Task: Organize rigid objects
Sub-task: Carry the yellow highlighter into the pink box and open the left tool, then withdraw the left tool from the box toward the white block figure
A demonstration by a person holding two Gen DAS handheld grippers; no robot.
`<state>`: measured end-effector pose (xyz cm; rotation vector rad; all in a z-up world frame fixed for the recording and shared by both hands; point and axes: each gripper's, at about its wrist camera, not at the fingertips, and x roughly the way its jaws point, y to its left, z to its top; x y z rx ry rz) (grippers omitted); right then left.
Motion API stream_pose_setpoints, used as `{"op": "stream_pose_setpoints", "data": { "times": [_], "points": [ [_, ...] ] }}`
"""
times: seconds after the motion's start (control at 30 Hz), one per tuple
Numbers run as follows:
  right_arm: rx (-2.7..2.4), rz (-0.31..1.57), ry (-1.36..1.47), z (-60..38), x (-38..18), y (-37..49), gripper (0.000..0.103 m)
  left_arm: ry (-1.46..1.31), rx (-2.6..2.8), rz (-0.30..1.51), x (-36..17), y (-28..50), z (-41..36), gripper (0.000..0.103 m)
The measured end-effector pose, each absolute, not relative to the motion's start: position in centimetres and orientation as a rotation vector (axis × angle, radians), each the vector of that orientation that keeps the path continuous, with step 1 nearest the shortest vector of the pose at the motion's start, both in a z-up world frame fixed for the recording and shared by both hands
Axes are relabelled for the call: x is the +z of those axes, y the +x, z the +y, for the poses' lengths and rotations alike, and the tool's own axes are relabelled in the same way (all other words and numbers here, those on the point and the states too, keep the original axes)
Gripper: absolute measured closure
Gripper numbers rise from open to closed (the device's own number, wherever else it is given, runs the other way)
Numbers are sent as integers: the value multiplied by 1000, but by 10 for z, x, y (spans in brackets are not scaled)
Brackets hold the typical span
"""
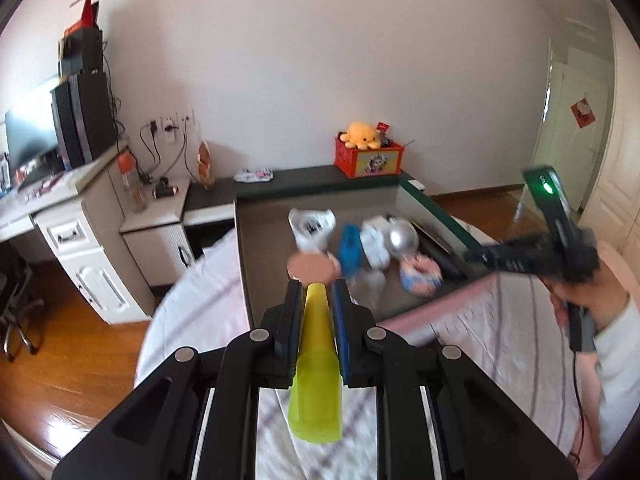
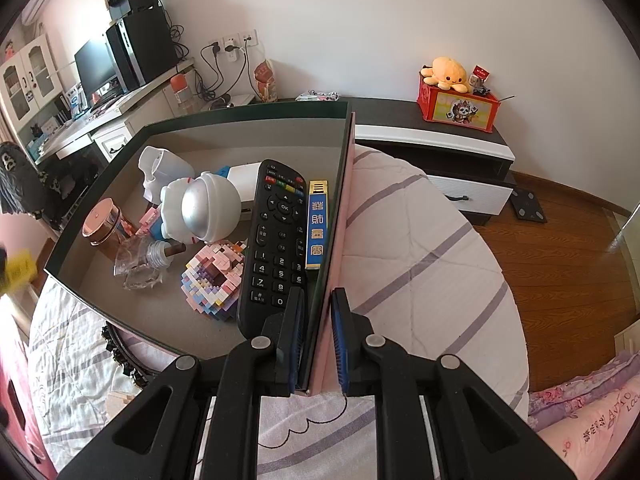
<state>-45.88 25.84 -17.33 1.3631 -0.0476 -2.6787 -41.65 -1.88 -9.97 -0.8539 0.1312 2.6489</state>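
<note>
Yellow plastic tube (image 1: 316,360) sat clamped between the left gripper's (image 1: 316,292) fingers, held above the bed (image 1: 500,320) just short of the box (image 2: 200,340). The right gripper's (image 2: 318,300) fingers pinched the box's side wall, beside the remote (image 2: 276,240).

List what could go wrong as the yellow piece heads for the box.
1. The box is crowded: the yellow plastic piece held in the left hand-held gripper could knock the rose-gold capped jar or the clear glass bottle, which lies on its side.
2. The right hand-held gripper pinches only the thin box wall; a bump may tip the box on the soft bedding.
</note>
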Motion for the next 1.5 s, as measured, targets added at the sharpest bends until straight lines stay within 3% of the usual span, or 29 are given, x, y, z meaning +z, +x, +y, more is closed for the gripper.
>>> {"op": "stream_pose_setpoints", "data": {
  "times": [0.37, 0.7, 0.73, 0.77, 0.8, 0.87, 0.93, 1.0, 1.5],
  "points": [
    [-2674, -38, 1358, 257, -172, -458, 89, -1073, 2657, 198, -138, -512, -6, 88],
    [-2675, -24, 1354, 257, -172, -457, 89, -1108, 2670, 216, -150, -523, 4, 86],
    [-2676, -22, 1353, 256, -172, -457, 89, -1107, 2669, 212, -150, -522, 4, 84],
    [-2675, -22, 1353, 257, -172, -457, 89, -1113, 2672, 208, -149, -521, 4, 70],
    [-2674, -24, 1353, 257, -171, -457, 89, -1111, 2675, 205, -149, -520, 4, 48],
    [-2675, -22, 1354, 257, -171, -457, 89, -1082, 2710, 192, -144, -514, 1, 19],
    [-2676, -20, 1355, 257, -170, -457, 89, -1050, 2736, 194, -139, -508, -1, 15],
    [-2677, -17, 1357, 256, -169, -457, 89, -1053, 2753, 204, -136, -505, -3, 5],
    [-2679, -19, 1370, 253, -165, -451, 89, -1051, 2859, 231, -134, -452, -14, 0]
  ]
}}
